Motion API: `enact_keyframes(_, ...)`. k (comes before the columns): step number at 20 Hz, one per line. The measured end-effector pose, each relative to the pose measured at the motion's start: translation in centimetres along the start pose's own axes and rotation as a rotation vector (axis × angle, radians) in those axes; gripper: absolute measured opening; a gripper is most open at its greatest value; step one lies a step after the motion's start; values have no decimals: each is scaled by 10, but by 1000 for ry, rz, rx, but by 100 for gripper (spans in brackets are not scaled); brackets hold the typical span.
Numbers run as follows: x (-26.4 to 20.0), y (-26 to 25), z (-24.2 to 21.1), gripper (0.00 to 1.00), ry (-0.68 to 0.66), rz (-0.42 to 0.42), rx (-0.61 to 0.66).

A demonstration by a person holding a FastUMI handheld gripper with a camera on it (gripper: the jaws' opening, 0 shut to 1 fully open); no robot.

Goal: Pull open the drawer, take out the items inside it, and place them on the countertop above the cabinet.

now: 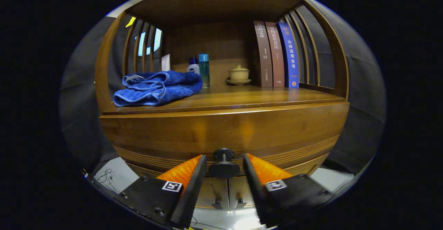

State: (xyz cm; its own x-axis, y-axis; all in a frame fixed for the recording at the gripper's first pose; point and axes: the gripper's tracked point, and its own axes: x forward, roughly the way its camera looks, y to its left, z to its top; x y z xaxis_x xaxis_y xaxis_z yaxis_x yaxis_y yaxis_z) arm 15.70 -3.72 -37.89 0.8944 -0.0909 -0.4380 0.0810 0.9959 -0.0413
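- Staged home corner in a recording booth w/ black cloth wall [363,84]
- Wooden cabinet [221,126] w/ slatted sides, drawer knob [224,161] between the spread gripper [224,166] fingers
- Countertop [242,97]: folded blue towel [157,88], toiletry bottles [204,69], lidded teacup [238,74], three books [277,55]

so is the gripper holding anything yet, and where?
Nothing held. The gripper is open, its fingers either side of the drawer knob with gaps showing.

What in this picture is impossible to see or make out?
- Drawer contents: hidden behind the closed drawer front.
- White item behind the blue towel: mostly covered, so its kind is unclear.
- Claw: open either side of the knob; whether it touches is unclear.
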Motion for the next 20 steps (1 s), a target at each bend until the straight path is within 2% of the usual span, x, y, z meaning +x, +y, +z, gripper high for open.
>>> enact_keyframes(2,-1,-2,3,51,-4,-12,-17)
enact_keyframes(4,0,-3,2,43,4,-15,-28)
enact_keyframes(5,-2,-2,3,34,12,-15,-39)
enact_keyframes(9,-8,-3,1,34,23,-7,-33)
enact_keyframes(20,-72,-4,-18,34,58,-18,-20)
